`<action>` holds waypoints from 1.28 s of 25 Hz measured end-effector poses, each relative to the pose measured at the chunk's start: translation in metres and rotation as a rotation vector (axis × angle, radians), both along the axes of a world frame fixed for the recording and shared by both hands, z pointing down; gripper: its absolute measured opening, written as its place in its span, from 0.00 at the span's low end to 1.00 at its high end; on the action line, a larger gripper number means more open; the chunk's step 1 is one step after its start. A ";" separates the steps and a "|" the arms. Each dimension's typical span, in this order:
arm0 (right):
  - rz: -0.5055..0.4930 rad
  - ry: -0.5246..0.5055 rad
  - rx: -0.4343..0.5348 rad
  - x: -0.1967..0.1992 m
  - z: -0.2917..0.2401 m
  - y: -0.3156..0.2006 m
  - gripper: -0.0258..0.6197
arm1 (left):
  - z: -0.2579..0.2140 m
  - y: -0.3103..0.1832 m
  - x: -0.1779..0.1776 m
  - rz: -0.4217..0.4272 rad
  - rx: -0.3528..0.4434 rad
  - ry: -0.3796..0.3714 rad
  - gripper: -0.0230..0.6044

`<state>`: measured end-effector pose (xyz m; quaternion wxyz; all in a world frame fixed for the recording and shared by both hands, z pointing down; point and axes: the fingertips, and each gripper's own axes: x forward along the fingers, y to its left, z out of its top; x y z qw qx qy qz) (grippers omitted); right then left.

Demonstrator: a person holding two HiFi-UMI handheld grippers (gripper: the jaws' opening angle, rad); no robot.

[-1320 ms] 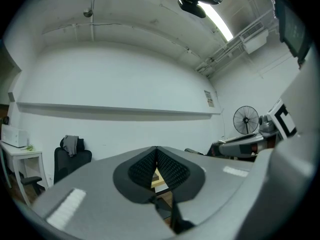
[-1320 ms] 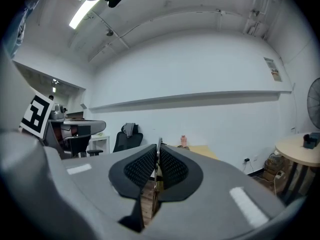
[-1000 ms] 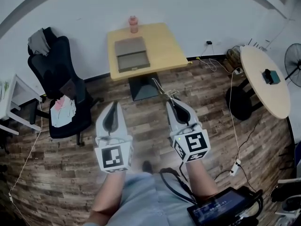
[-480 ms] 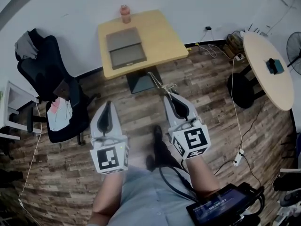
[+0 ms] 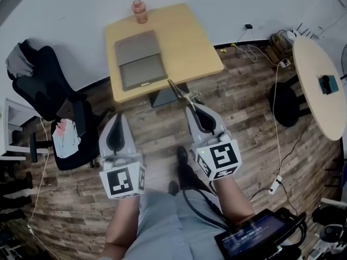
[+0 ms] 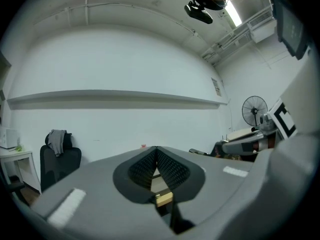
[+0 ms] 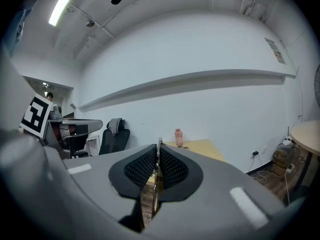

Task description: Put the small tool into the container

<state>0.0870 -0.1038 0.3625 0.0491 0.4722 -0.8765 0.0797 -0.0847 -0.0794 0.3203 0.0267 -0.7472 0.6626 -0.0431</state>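
A thin metal tool (image 5: pixel 179 92) sticks out of my right gripper (image 5: pixel 191 108) and points at the wooden table (image 5: pixel 187 37). In the right gripper view the pads are shut on the tool (image 7: pixel 159 154). The container, a flat grey box (image 5: pixel 140 59), lies on the table's left half, ahead of both grippers and some way off. My left gripper (image 5: pixel 116 117) is held level beside the right one, over the wood floor. Its pads (image 6: pixel 165 166) meet with nothing between them.
A pink bottle (image 5: pixel 140 11) stands at the table's far edge. A black office chair (image 5: pixel 49 91) with clothes on it is at the left. At the right are a round table (image 5: pixel 320 85), cables and a power strip (image 5: pixel 277 182). A tablet (image 5: pixel 255 237) hangs at my waist.
Both grippers have moved forward toward the wooden table, which now looks nearer and larger. The right gripper still grips the tool; neither gripper's jaws have moved.
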 end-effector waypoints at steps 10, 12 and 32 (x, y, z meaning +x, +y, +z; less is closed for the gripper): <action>-0.068 -0.047 0.036 -0.002 -0.023 -0.092 0.07 | -0.029 -0.071 0.002 -0.066 0.050 -0.047 0.03; -0.082 -0.052 0.041 -0.004 -0.028 -0.103 0.07 | -0.035 -0.077 0.002 -0.078 0.059 -0.053 0.03; -0.174 0.045 0.044 -0.109 -0.021 -0.212 0.07 | -0.033 -0.172 -0.114 -0.177 0.088 0.011 0.03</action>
